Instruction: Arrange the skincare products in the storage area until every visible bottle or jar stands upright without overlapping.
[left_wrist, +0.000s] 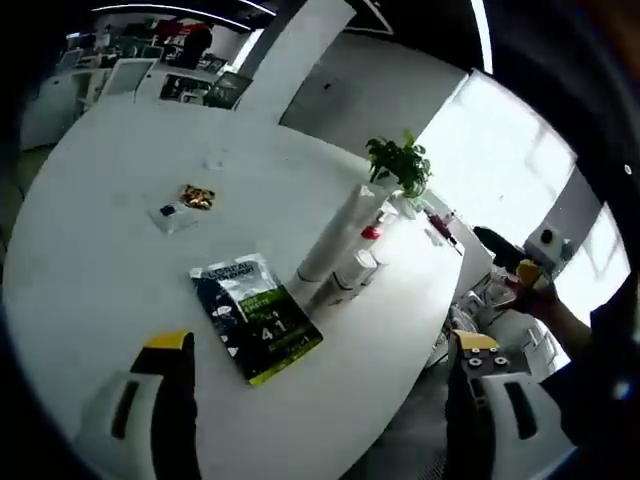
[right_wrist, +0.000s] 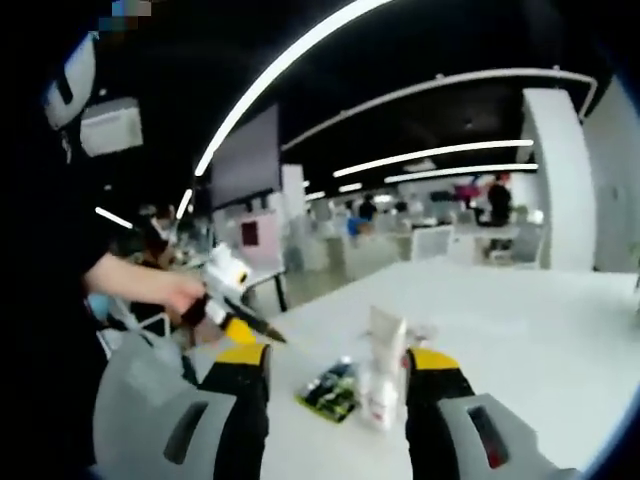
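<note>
1. Your left gripper (left_wrist: 320, 385): jaws stood wide apart with nothing between them, above the white table (left_wrist: 100, 220). Their lower parts were cut off at the frame bottom.
2. Your right gripper (right_wrist: 335, 385): jaws apart, clamping nothing. The white tube (right_wrist: 385, 375) showed between them but sat farther off on the table, so no contact.
3. Skincare group: in the left gripper view, a long white tube (left_wrist: 335, 235) lay on its side with small white bottles (left_wrist: 355, 270) and a red-capped item (left_wrist: 371, 232) just beside it. Their shapes ran together and you could not count them or read any label.
4. Dark sachet (left_wrist: 258, 315): lay flat near the table's near edge, touching nothing. Large figures "4" and "1" were readable on it; the smaller print was too blurred.
5. Small gold-and-dark wrapper (left_wrist: 197, 196) and a clear packet (left_wrist: 168, 213): well apart from the bottles, contents unclear.
6. Potted plant (left_wrist: 400, 165): stood near the far table edge, behind the bottles.
7. Open room: bare table lay broad on the left side of the left gripper view; the edge curved close beside the sachet.
8. The other gripper (right_wrist: 228, 290), in a hand (right_wrist: 180, 290), was partly blurred.
</note>
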